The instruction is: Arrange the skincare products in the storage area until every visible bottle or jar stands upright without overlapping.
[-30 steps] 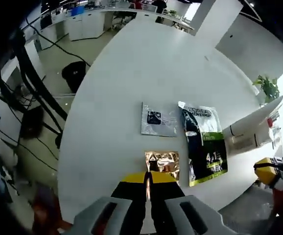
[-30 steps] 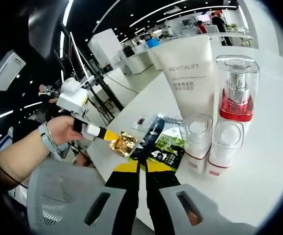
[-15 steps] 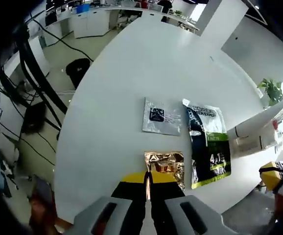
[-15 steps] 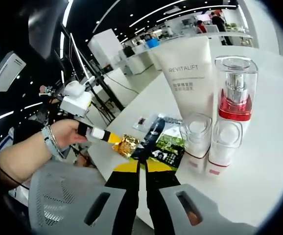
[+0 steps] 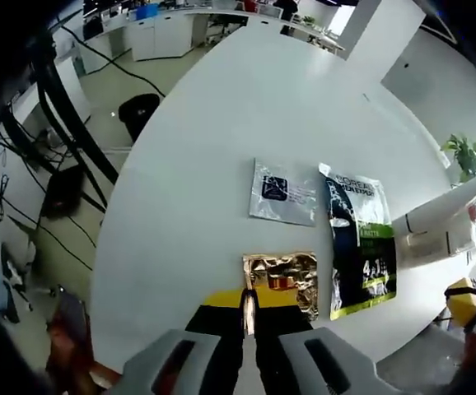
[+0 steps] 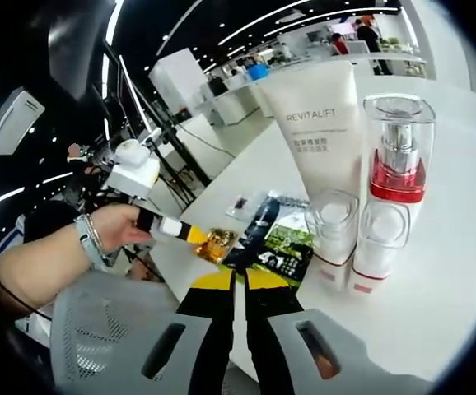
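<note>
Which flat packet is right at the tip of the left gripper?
The shiny gold packet. The left gripper touches its edge; the silver packet and the black-and-green packet lie farther off.

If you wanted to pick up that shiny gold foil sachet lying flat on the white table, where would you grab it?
Probably by its near edge. The gold foil sachet lies flat on the white table, so only a thin edge offers a pinch. The left gripper, jaws nearly shut, is already at that edge.
</note>
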